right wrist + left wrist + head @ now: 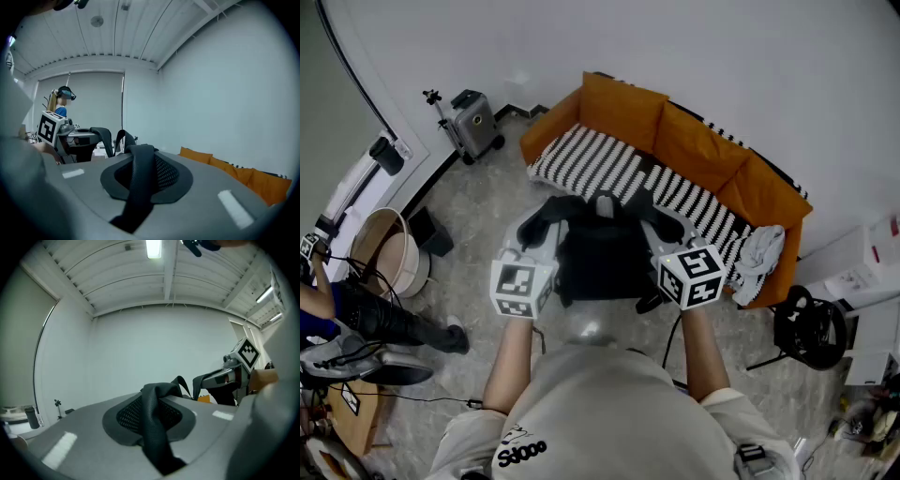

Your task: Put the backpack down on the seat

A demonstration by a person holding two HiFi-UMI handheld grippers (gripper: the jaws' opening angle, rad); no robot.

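Backpack [602,267] hangs upright, long axis vertical, before the orange sofa [698,141]; left claw [532,232] and right claw [667,227] each clamp one shoulder strap [140,180].

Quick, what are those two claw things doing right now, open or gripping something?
Left gripper: shut on a black mesh-textured shoulder strap of the black fabric backpack.
Right gripper: shut on the backpack's other black strap.

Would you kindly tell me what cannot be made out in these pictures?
Head view: underside of the backpack, hidden by its own body; its clearance above the sofa seat is unclear.
Left gripper view: the backpack's body, hidden by the left gripper; a strap shows.
Right gripper view: the seat, hidden by the right gripper; only orange cushions show.
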